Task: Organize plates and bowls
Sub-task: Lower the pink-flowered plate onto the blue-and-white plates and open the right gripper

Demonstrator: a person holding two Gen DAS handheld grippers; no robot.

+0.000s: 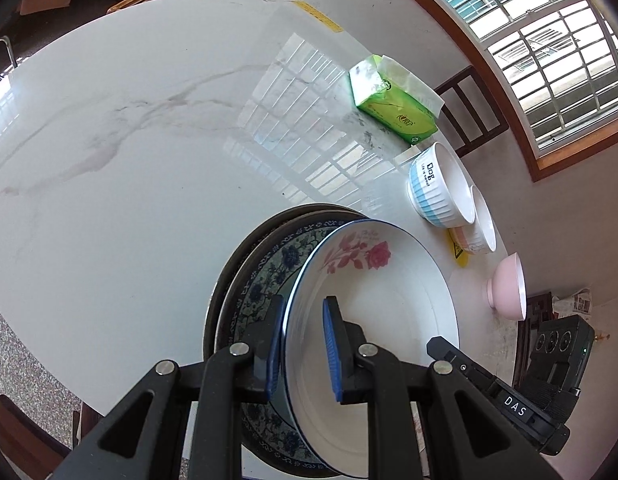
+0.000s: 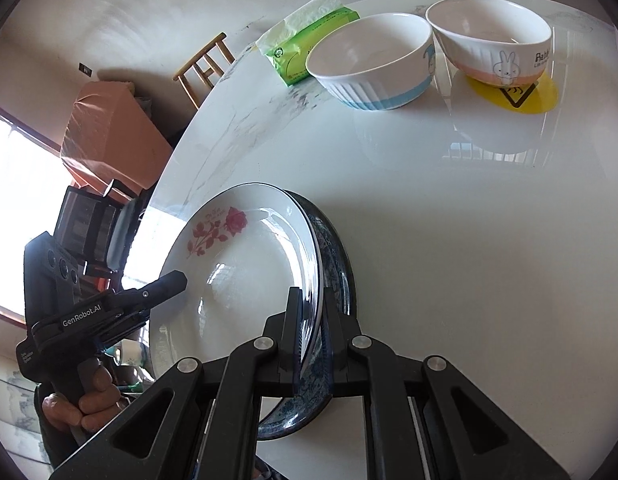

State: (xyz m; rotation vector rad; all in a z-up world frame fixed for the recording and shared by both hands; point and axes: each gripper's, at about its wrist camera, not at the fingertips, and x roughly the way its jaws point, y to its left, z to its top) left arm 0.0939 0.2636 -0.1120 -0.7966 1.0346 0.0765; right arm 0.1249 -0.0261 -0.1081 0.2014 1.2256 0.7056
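White rose plate (image 1: 373, 300) atop blue-patterned plate (image 1: 261, 284)

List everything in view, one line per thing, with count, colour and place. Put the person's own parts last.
rose plate: 1, white with red rose, top of the stack, gripped on both sides
patterned plate: 1, blue floral, under the rose plate
dark plate: 1, dark rim, stack bottom
blue-banded bowl: 1, white and blue, beside the tissue pack
rabbit bowl: 1, white and peach, on the yellow mat
pink bowl: 1, pink, at the table edge
tissue pack: 1, green, far side
yellow mat: 1, yellow
table: 1, white marble
chairs: several, wooden, around the table
left tool: black, blue pads
right tool: black
hand: 1, on the left tool's handle
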